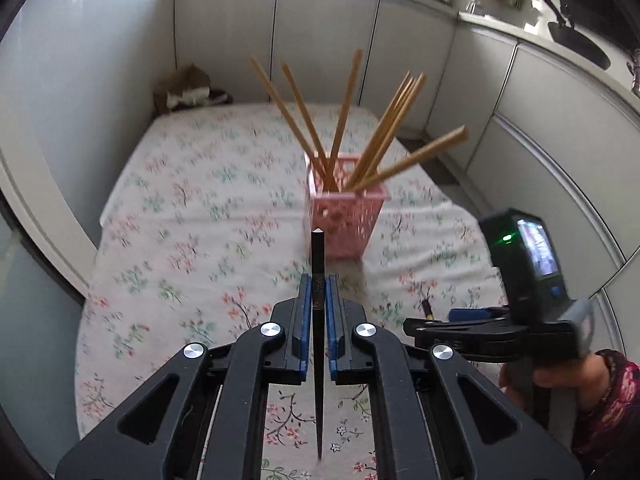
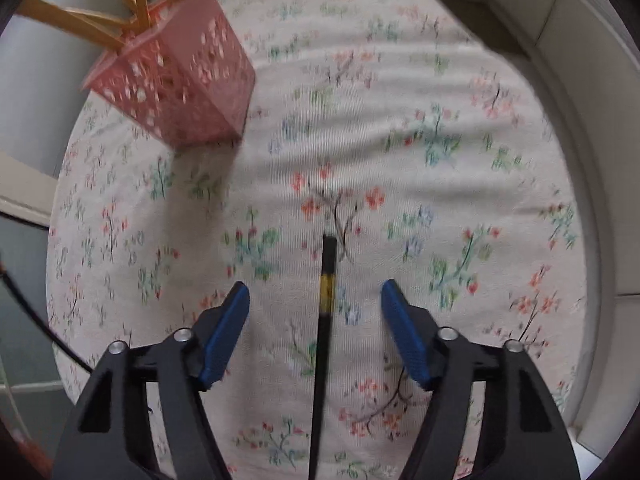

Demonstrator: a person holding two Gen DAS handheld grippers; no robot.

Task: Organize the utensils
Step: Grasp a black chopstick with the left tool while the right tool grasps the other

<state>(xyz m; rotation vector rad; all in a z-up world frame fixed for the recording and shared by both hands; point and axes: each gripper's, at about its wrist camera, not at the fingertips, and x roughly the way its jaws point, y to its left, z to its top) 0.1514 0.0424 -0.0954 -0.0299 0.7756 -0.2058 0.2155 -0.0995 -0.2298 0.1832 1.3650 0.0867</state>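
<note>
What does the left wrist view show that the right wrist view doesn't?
Left wrist only: the left gripper shut on a black chopstick, the kitchen counter, and the right gripper from outside. Right wrist only: a second black chopstick lying on the cloth between the right gripper's open pads. Both: the pink basket of wooden chopsticks on the floral tablecloth.

Pink perforated plastic basket (image 1: 347,216), slightly glossy, hard. Tan wooden chopsticks (image 1: 384,136) in it, matt, bare-looking grain. Black lacquered chopstick (image 1: 319,320), smooth, faint sheen; second black chopstick with a yellow band (image 2: 324,320), same smooth finish. White floral cotton-like tablecloth (image 2: 400,128), matt, finely ribbed weave, wrinkled. Black gripper arms matt plastic, blue pads (image 2: 228,332) textured rubbery, shiny metal bolts (image 1: 272,329). Grey cabinet panels (image 1: 328,40) smooth, semi-gloss.
</note>
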